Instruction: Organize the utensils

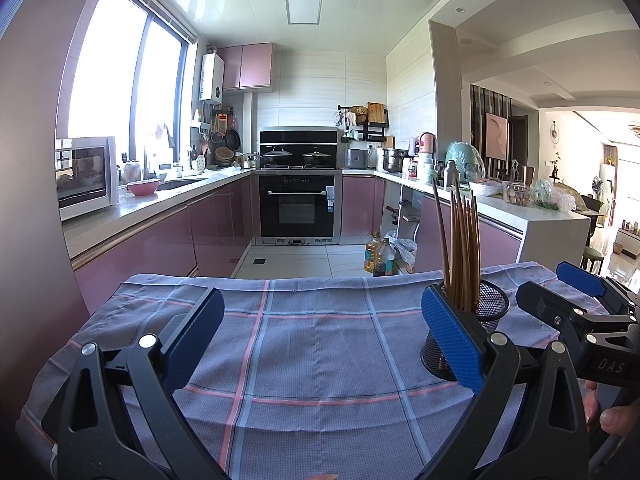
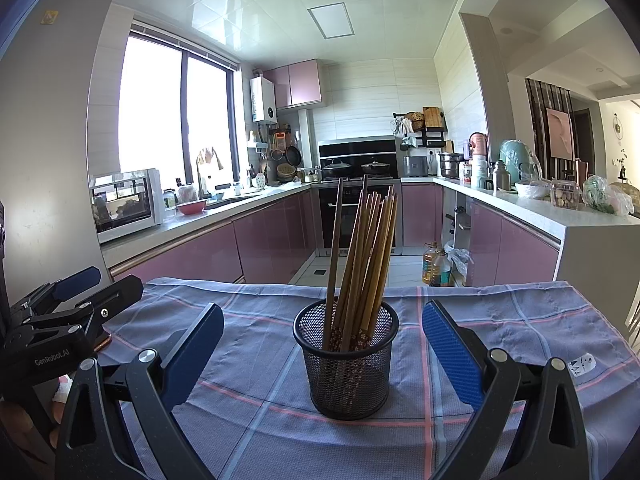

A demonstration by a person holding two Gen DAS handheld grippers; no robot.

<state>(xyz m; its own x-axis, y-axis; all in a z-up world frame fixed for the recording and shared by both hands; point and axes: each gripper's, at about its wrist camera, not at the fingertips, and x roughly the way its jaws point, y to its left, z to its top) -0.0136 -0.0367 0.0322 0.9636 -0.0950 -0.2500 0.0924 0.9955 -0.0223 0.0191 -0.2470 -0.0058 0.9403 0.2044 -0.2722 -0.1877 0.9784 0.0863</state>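
Observation:
A black mesh cup [image 2: 346, 364] stands upright on the checked cloth, holding several wooden chopsticks [image 2: 366, 256] that lean slightly right. My right gripper [image 2: 322, 350] is open, its blue pads on either side of the cup and a little nearer the camera, not touching it. In the left wrist view my left gripper [image 1: 320, 342] is open over bare cloth, with nothing between its fingers. The mesh cup [image 1: 486, 320] sits just behind its right pad, and the chopsticks [image 1: 460, 248] rise above it. Further right the other gripper [image 1: 560, 292] shows, a hand on it.
The blue-and-pink checked cloth [image 1: 304, 344] covers the table; its far edge drops to the kitchen floor. Pink cabinets line both sides, with an oven at the back. Oil bottles [image 2: 436, 266] stand on the floor. A small white label [image 2: 582, 364] lies on the cloth at right.

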